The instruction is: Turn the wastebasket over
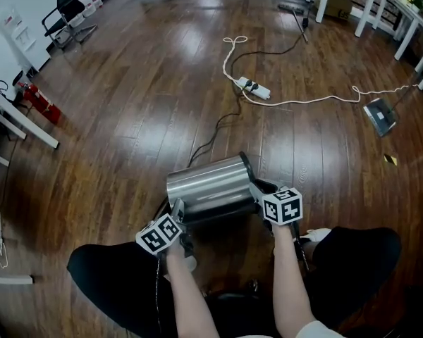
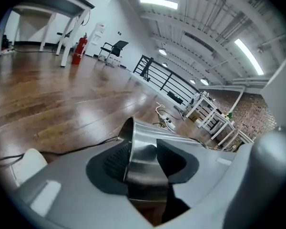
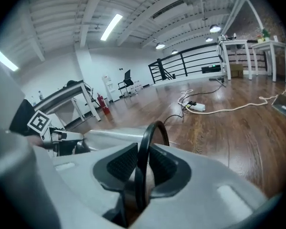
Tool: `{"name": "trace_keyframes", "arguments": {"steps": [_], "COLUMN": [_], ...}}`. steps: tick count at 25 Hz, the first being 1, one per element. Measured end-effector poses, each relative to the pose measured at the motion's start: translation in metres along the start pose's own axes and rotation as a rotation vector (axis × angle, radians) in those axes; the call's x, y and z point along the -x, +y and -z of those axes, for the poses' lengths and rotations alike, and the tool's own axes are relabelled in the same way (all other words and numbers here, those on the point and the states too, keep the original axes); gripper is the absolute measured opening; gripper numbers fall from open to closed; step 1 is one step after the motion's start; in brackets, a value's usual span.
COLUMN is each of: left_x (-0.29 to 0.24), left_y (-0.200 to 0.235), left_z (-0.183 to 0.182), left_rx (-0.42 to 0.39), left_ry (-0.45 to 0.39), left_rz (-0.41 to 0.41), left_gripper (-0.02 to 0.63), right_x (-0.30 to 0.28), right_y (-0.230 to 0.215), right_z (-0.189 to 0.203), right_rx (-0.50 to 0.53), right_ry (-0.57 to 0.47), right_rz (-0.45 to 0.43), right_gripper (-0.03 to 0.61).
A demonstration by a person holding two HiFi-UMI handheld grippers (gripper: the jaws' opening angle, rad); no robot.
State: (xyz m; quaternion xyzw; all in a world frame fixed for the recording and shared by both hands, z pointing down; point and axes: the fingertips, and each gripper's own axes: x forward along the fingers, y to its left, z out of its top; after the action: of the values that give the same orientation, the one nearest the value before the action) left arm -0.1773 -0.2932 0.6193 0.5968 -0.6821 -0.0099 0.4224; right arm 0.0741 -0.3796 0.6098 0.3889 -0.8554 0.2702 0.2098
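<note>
Wastebasket (image 1: 210, 183): tipped on its side, spanning between both grippers, above the wooden floor (image 1: 127, 118).
Left gripper (image 2: 142, 159): clamped on its steel edge.
Right gripper (image 3: 142, 163): clamped on its black rim (image 3: 150, 132).

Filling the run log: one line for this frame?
shiny steel cylindrical wastebasket: on its side | left tongs: shut on steel edge | right tongs: shut on black rim

**Polished wood floor under strip lights**

A dark brown glossy plank floor (image 1: 127, 118) fills the room. A black wheeled office chair (image 1: 67, 9) and a red fire extinguisher (image 1: 37, 98) sit far left, and white-legged tables (image 1: 381, 9) far right. Long white ceiling strip lights (image 2: 158, 3) glow above a black metal railing (image 2: 164, 82).
</note>
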Motion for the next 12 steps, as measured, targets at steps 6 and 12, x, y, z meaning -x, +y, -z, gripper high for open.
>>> {"name": "trace_keyframes", "arguments": {"steps": [6,12], "left_x": [0.007,-0.002], "left_y": [-0.047,-0.164], "left_z": [-0.028,-0.062], "left_rx": [-0.24,-0.631], "left_ry": [-0.053,-0.097], "left_rz": [0.021,0.165], "left_gripper": [0.155,0.12], "right_x": [0.008,0.018], "right_y": [-0.028,-0.077], "right_z": [-0.006,0.031], "right_rx": [-0.143,-0.552], "right_ry": [-0.106,-0.252], "right_rz": [0.066,0.106], "right_gripper": [0.061,0.061]}}
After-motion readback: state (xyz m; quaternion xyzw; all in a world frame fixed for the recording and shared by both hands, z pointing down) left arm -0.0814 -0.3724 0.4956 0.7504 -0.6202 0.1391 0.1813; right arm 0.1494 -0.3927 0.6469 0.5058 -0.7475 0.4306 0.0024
